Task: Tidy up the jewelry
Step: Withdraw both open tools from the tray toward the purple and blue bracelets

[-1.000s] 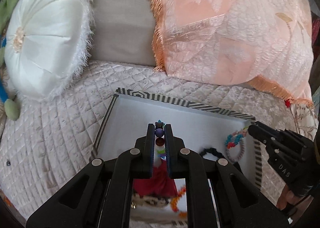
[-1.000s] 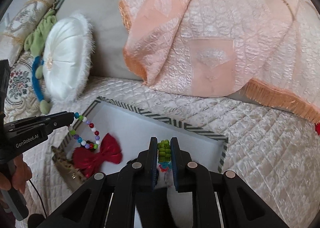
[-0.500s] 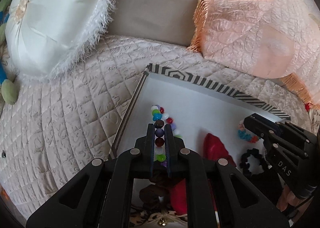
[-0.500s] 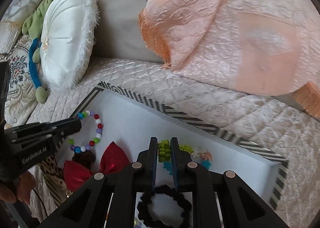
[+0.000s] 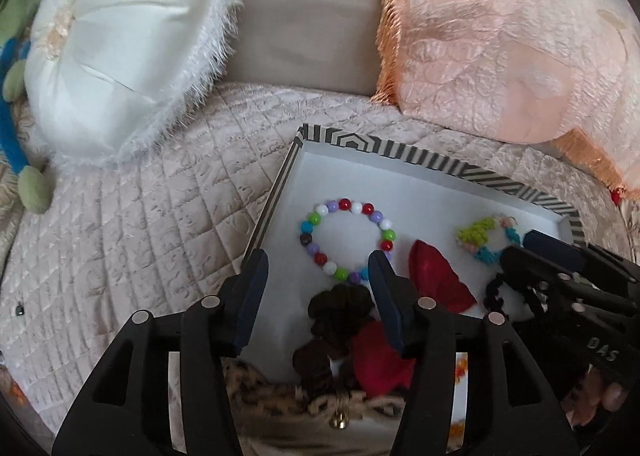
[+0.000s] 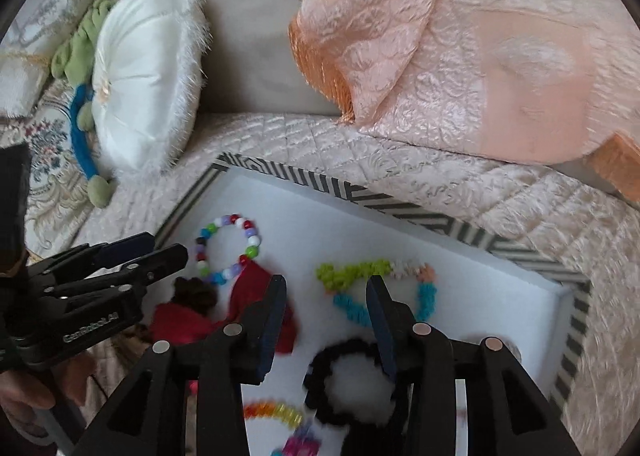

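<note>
A white tray with a striped rim (image 5: 424,160) (image 6: 400,212) lies on the quilted sofa. A bracelet of coloured round beads (image 5: 346,240) (image 6: 228,248) lies flat near its left wall. My left gripper (image 5: 318,268) is open and empty just above that bracelet. A green, pink and blue beaded bracelet (image 5: 486,238) (image 6: 380,288) lies to the right. My right gripper (image 6: 326,292) is open and empty over it. A red bow (image 5: 436,280) (image 6: 256,296), a brown scrunchie (image 5: 336,308) and a black scrunchie (image 6: 348,380) also lie in the tray.
A white round cushion (image 5: 116,44) and a peach fringed blanket (image 5: 508,40) lie behind the tray. A leopard-print item with a small bell (image 5: 320,404) sits at the tray's near edge. An orange-yellow beaded piece (image 6: 276,412) lies near the front.
Both grippers have opened. The coloured bead bracelet dropped from the left gripper and the green-blue bracelet from the right, both now lying in the tray.
</note>
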The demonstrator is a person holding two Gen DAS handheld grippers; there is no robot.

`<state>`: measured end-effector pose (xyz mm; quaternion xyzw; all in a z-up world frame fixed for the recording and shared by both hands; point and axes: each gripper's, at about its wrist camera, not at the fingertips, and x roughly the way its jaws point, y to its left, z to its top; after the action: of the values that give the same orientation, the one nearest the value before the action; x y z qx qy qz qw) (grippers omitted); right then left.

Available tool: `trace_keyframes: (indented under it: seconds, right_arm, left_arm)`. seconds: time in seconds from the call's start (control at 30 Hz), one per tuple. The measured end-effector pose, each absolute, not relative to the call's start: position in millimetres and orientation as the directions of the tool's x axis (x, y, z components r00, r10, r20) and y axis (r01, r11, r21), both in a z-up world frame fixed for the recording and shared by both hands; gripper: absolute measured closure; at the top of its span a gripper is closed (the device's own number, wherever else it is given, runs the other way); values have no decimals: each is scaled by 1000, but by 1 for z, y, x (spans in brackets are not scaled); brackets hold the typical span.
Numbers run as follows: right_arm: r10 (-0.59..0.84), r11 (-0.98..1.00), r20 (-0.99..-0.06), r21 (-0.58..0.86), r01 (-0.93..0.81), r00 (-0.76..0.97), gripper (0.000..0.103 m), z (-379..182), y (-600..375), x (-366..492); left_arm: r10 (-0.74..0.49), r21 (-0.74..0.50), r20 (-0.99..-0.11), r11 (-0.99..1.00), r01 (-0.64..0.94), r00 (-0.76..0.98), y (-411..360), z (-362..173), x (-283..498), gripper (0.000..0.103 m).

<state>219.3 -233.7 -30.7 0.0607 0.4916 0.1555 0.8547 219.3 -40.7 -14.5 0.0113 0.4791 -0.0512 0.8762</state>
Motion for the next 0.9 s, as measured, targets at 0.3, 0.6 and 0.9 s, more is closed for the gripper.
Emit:
trace_keyframes:
  seconds: [0.3,0.6,0.9]
  right_arm:
    - [296,955,-772,231,-185,563,63,-3,-254,148]
    - [246,969,-775,194,-150,582,63,-1,-260,77]
    - [235,972,-775,188,-141,587,62,-4,-253,22]
  left_arm:
    - [-40,23,-798,995,96,601,-40,4,154,49]
    - [-35,53,-784,991,122,619,-40,8,90,49]
    - [-41,48,-778,991,125,627,-37,16,40,49]
